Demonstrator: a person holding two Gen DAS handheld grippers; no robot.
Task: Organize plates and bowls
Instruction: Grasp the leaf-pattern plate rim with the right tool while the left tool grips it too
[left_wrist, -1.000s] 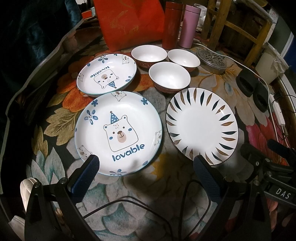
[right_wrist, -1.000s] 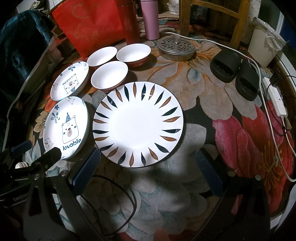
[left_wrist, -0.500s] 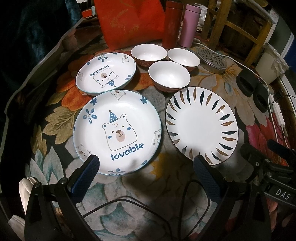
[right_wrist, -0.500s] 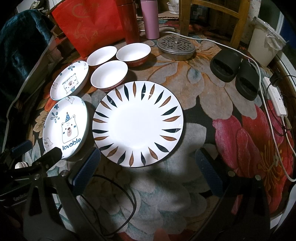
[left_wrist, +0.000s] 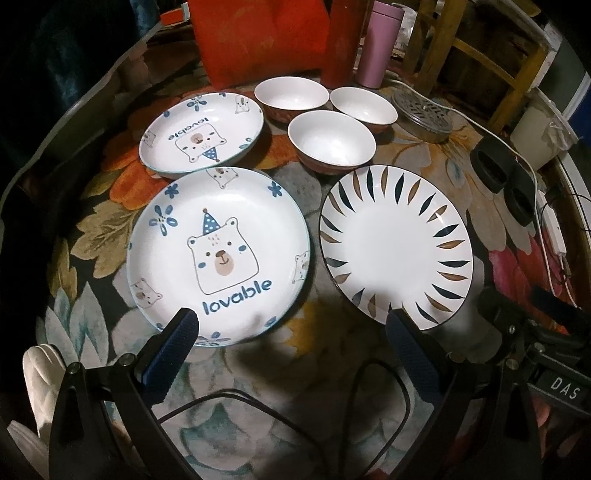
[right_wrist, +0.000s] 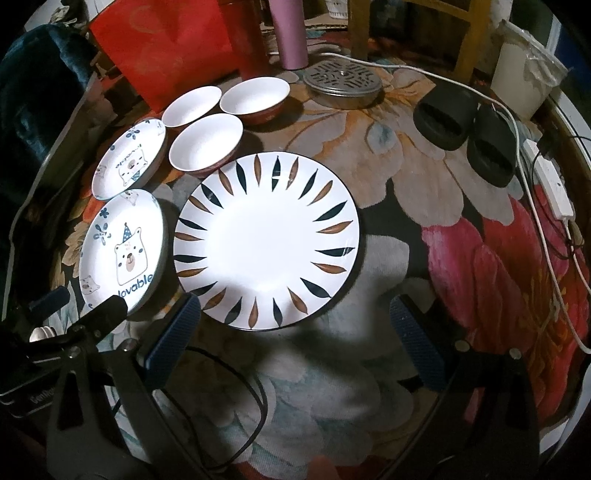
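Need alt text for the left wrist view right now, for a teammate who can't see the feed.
The open left gripper hovers low over a floral cloth, its fingers framing the near edge of a bear plate marked "lovable". A leaf-patterned plate lies to the right; a second bear plate and three white bowls sit behind.

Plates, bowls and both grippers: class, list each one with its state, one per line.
near bear plate: flat, empty, unstacked
far bear plate: flat, empty, print facing away
leaf-pattern plate: flat, empty, unstacked
three bowls: upright, empty, side by side
left gripper: open, holding nothing
right gripper: open, holding nothing
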